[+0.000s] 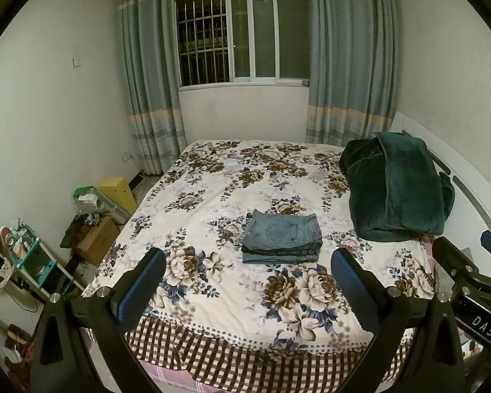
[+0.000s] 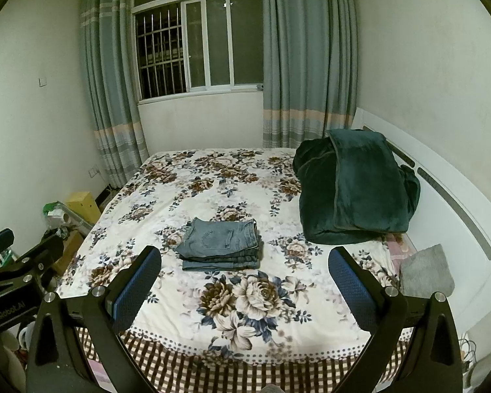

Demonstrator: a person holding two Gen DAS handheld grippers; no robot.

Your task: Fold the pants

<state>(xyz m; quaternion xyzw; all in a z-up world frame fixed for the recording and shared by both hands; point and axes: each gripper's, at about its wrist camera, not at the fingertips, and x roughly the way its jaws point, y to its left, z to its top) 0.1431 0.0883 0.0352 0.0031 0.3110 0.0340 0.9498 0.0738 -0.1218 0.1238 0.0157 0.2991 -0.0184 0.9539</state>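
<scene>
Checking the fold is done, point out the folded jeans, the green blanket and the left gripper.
folded jeans [image 1: 283, 229], left wrist view, top layer by the pocket.
green blanket [image 2: 360, 190], right wrist view, middle of the heap.
left gripper [image 1: 248, 275], left wrist view, midway between fingertips.

Both cameras sit well back from the near edge of the bed [image 1: 212, 294], raised above it and looking across it toward the window [image 1: 242, 36]. The left wrist view stands a little further left, with the right claw [image 1: 468, 255] at its right edge; the right wrist view shows the left claw [image 2: 23, 249] at its left edge. Both share the folded jeans [image 1: 281, 239], the green blanket [image 2: 353, 190] and the curtains [image 2: 307, 59].
</scene>
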